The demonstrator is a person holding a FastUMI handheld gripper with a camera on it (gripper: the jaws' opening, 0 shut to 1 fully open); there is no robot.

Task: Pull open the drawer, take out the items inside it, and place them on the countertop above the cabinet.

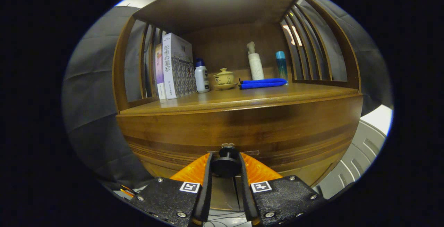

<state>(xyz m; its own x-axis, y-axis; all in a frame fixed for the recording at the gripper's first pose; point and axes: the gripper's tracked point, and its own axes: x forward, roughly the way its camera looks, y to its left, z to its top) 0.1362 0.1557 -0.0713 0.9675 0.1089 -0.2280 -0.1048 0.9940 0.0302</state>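
Gripper view.

Gripper (225, 166): orange fingers (193, 169) closed to a narrow gap, one on either side of the black drawer knob (226, 164); both appear to press on its flanks. Nothing else held.

Drawer front (242, 129): brown wood, directly ahead of the fingers, apparently flush with the cabinet, so judged not yet pulled open. Contents hidden.

Tabletop (263, 97): above and beyond the gripper, under a wooden canopy with slatted sides. Bare strip along the near edge, suited as the landing place for the drawer's items.

On the tabletop, beyond the fingers, from left to right:
- books (173, 67), upright, leaning on the left slats
- white bottle with blue cap (201, 76), just beside the books
- yellow lidded cup on saucer (224, 78)
- folded blue cloth (263, 83), lying flat
- tall white pump bottle (255, 64), behind the cloth
- teal bottle (281, 64), near the right slats

Step judged in hand: knob gripped, pull about to begin.

Risks, judged:
- Knob small and round; grip slipping off under a straight pull if the pads sit only on its rim.
- Off-axis pull binding the drawer in its runners.
- Abrupt tug jolting the cabinet, toppling the tall pump bottle or the books.
- Crowded rear of the tabletop; items set too deep knocking the cup.
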